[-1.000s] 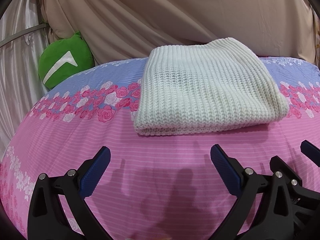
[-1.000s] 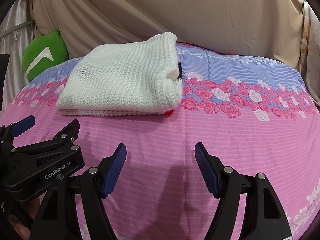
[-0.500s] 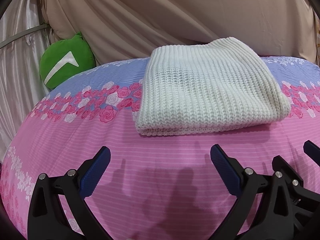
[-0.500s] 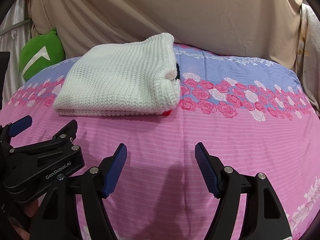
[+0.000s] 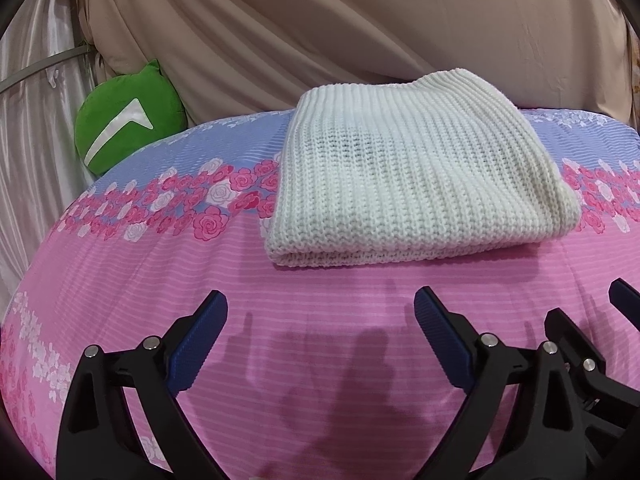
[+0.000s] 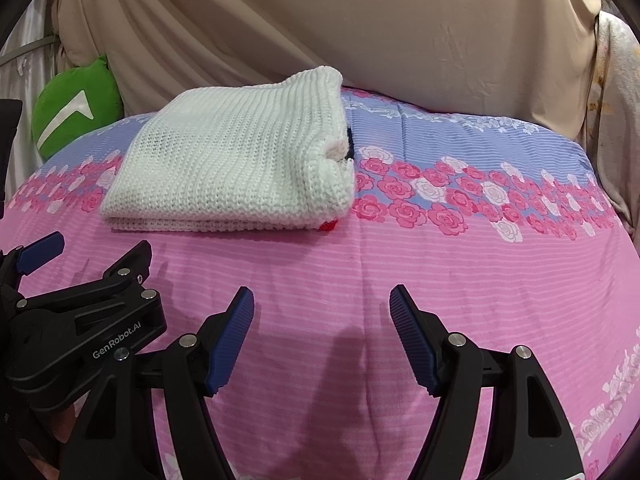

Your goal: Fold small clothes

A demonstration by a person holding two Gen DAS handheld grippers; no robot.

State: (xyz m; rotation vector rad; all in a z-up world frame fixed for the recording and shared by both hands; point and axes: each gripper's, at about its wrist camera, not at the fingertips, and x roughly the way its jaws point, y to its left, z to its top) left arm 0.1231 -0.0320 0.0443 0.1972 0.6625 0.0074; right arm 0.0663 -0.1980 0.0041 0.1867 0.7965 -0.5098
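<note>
A folded white knit sweater (image 5: 416, 176) lies on the pink floral bedspread (image 5: 320, 280), beyond both grippers. My left gripper (image 5: 320, 300) hovers over the bare pink cloth short of the sweater's near folded edge. Its jaws are closing, with nothing between them. The right gripper (image 6: 322, 294) stands open and empty, to the right of the left gripper's body (image 6: 80, 320). From the right wrist view the sweater (image 6: 236, 164) is ahead and to the left. A bit of red (image 6: 330, 225) and a dark edge (image 6: 349, 142) peek out at its right side.
A green cushion (image 5: 128, 120) with a white mark leans at the back left of the bed. Beige draped fabric (image 5: 360, 20) closes off the far side. The bedspread (image 6: 480, 260) stretches bare to the right of the sweater.
The left gripper's blue pads have drawn slightly closer together. The sweater and both hands stay where they were.
</note>
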